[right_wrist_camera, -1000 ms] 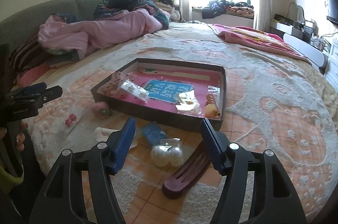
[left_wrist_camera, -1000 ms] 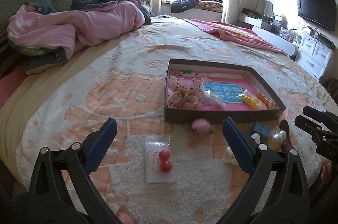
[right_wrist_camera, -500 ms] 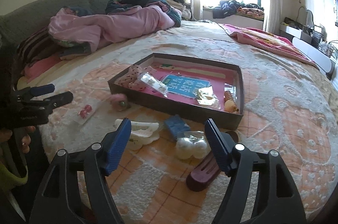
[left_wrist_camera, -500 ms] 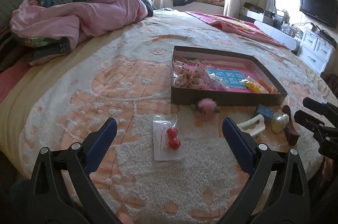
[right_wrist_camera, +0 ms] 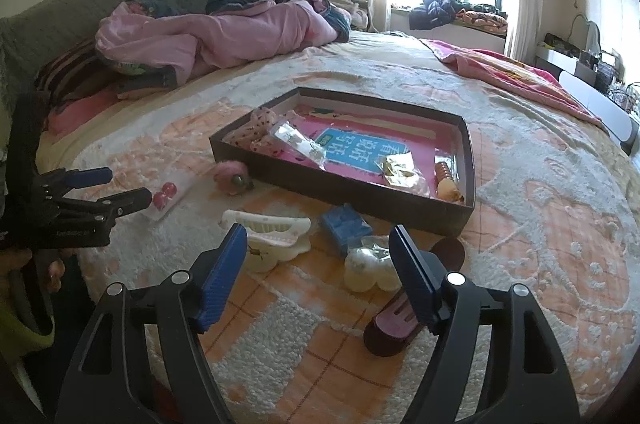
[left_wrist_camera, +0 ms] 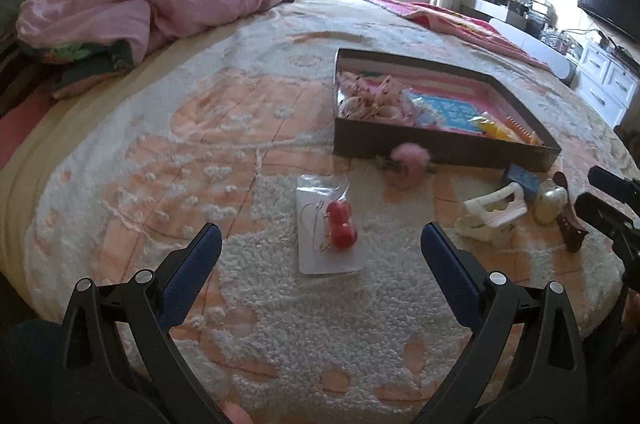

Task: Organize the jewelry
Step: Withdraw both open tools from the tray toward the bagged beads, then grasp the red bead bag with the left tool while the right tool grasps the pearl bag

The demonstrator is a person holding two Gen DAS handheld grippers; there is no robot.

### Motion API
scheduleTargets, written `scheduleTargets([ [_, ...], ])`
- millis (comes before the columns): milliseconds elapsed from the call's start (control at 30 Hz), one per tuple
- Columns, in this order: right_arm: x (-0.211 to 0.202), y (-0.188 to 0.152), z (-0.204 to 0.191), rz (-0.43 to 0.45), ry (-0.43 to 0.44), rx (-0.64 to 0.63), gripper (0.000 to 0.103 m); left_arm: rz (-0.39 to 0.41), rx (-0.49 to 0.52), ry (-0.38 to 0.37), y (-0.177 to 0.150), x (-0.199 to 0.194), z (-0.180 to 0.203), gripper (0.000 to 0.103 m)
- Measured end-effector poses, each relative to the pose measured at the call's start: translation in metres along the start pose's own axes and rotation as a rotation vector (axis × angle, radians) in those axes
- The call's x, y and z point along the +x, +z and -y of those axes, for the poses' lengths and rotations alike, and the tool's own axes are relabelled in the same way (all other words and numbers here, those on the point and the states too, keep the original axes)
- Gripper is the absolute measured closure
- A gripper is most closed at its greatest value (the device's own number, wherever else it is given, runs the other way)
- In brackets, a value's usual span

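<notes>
Landmark: shallow dark tray (right_wrist_camera: 348,189) with pink lining, on the fuzzy peach-and-white bedspread (left_wrist_camera: 200,151).
Inside tray: polka-dot fabric piece (right_wrist_camera: 260,133) at its left end; clear packet (right_wrist_camera: 298,143) beside that; blue printed card (right_wrist_camera: 358,153) mid-tray; yellowish packet (right_wrist_camera: 400,169) and orange comb-like clip (right_wrist_camera: 446,175) at its right end.
Pink pom-pom (left_wrist_camera: 408,163): touching the tray's near wall, outside it.
Red bead earrings in clear bag (left_wrist_camera: 330,228): on the bedspread, nearer the cameras than the tray, off its left corner.
White claw clip (right_wrist_camera: 268,238): in front of the tray's near wall, apart from it.
Blue block (right_wrist_camera: 344,226): just beside the tray's near wall.
Pearly packet (right_wrist_camera: 370,266): nearer than the blue block, touching it.
Maroon hair clip (right_wrist_camera: 400,320): before the tray's right corner.
Left gripper (left_wrist_camera: 320,252): jaws spread wide, nothing between them; earring bag lies just ahead.
Right gripper (right_wrist_camera: 318,276): jaws apart, empty, flanking the claw clip and pearly packet from above; contact not visible.
</notes>
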State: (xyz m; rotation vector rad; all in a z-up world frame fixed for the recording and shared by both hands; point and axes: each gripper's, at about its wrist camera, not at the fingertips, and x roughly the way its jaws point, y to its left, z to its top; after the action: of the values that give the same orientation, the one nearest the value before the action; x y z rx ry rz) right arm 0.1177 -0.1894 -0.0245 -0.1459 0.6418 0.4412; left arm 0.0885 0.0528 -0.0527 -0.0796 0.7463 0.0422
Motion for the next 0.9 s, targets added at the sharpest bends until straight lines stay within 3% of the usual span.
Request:
scheduleTargets([
  [500, 0.035, -0.012, 0.025, -0.086, -0.054, 0.033, 0.032, -0.037, -0.021, 0.01, -0.001, 0.026, -0.004, 0.012],
  [600, 0.041, -0.014, 0.028, -0.093, -0.059, 0.04, 0.034, -0.052, -0.051, 0.005, -0.001, 0.032, -0.009, 0.016],
  [733, 0.05, -0.016, 0.028, -0.107, -0.067, 0.027, 0.042, -0.069, -0.077, -0.003, -0.001, 0.039, -0.013, 0.024],
  [900, 0.06, -0.02, 0.03, -0.127, -0.076, 0.029, 0.061, -0.067, -0.06, 0.002, -0.001, 0.04, -0.009, 0.04],
])
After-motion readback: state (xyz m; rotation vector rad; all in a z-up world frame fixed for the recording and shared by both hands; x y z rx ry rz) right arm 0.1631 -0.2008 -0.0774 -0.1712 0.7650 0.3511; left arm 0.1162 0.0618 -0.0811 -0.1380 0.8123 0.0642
